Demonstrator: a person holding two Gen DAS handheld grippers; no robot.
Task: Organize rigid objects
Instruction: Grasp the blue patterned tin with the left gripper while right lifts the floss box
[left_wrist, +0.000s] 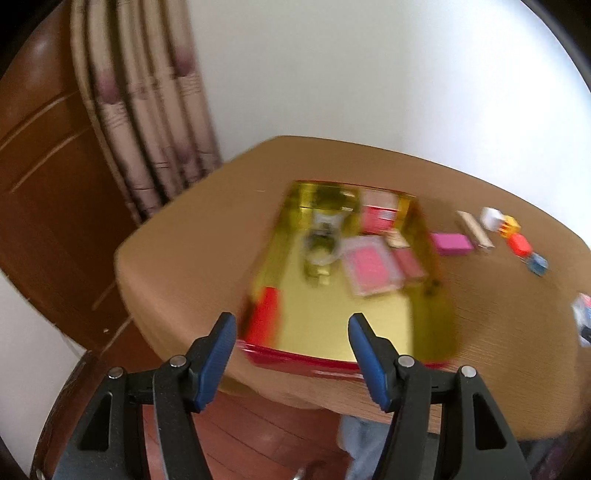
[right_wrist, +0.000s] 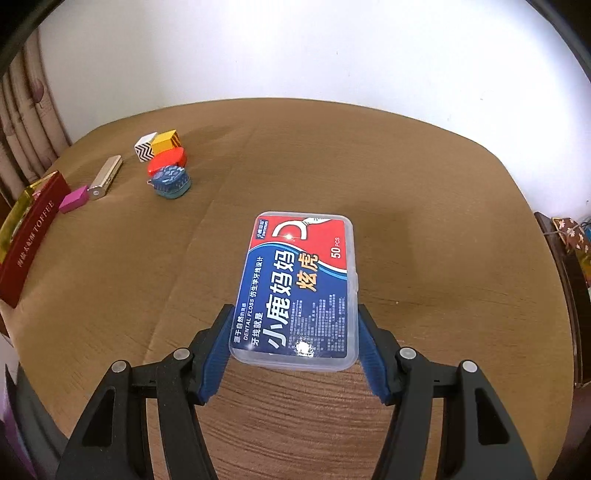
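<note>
My right gripper (right_wrist: 293, 325) is shut on a clear dental floss box (right_wrist: 299, 284) with a blue and red label, held over the brown table (right_wrist: 424, 206). My left gripper (left_wrist: 291, 328) is open and empty above the near edge of an open red tin (left_wrist: 332, 363) with a gold inside. The tin holds a red block (left_wrist: 263, 317), a pink card case (left_wrist: 369, 269), a small glass jar (left_wrist: 320, 243) and a red box (left_wrist: 380, 212). The left wrist view is blurred.
Loose on the table: a pink block (right_wrist: 74, 199), a silver lighter (right_wrist: 106, 177), a zigzag white cube (right_wrist: 145, 147), a yellow cube (right_wrist: 166, 142), a red oval case (right_wrist: 167, 162), a blue case (right_wrist: 171, 181). The tin's red side (right_wrist: 27, 247) is at left. Curtain (left_wrist: 147, 122) behind.
</note>
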